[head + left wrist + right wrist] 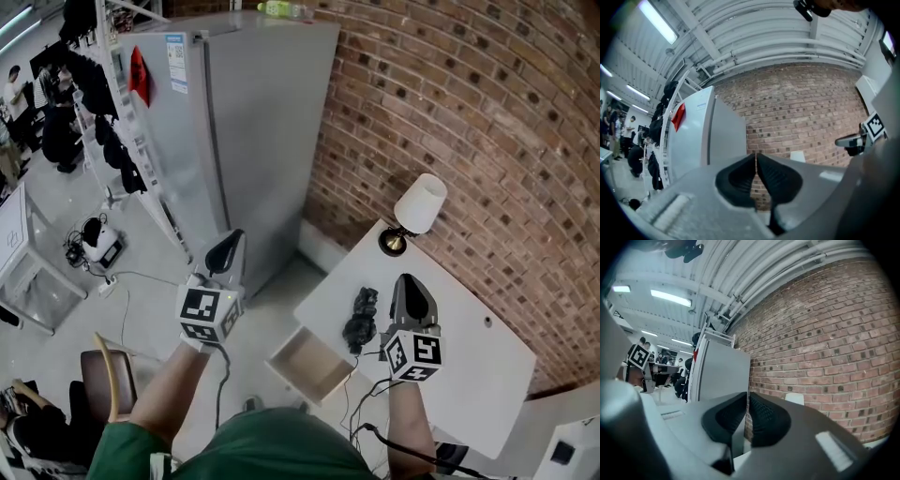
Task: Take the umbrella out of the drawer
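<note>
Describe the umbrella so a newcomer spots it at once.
Against the brick wall stands a white table with an open drawer. The umbrella lies on its top, near the drawer-side edge. It is the only black, crumpled bundle there; the nearby lamp is white-shaded and upright.

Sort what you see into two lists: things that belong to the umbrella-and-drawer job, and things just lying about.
Job: black umbrella, lying on the table; open drawer; left gripper and right gripper, both shut and empty.
Lying about: lamp; grey fridge; bottle on top of it.
</note>
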The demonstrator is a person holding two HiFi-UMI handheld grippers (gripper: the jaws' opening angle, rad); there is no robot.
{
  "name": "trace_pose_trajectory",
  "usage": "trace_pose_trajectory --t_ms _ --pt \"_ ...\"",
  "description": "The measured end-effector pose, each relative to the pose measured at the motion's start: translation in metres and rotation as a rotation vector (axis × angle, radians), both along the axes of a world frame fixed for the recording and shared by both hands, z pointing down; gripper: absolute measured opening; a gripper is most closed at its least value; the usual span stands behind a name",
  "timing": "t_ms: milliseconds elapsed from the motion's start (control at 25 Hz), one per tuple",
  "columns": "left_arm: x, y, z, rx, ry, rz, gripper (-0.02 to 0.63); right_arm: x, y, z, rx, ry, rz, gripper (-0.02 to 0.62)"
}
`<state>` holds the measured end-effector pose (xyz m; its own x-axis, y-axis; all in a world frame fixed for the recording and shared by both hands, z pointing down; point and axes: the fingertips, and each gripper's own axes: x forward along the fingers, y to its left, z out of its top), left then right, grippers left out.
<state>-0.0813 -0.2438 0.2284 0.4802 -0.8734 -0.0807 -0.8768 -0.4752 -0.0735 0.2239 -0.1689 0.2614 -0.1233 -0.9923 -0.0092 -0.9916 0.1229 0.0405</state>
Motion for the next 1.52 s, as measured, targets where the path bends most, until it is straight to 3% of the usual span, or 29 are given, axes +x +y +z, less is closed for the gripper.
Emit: trace_pose_trajectory --t_ms 480,1520 --pt "0.001 0.001 -0.001 0.016 0.017 0.005 0.003 0.001 0.007 -0.011 0.047 0.068 0.022 0.017" --pt "-0.008 -0.009 0.007 -0.007 0.005 -0.009 0.008 0.0 0.0 -0.004 0.029 0.058 0.029 0.017"
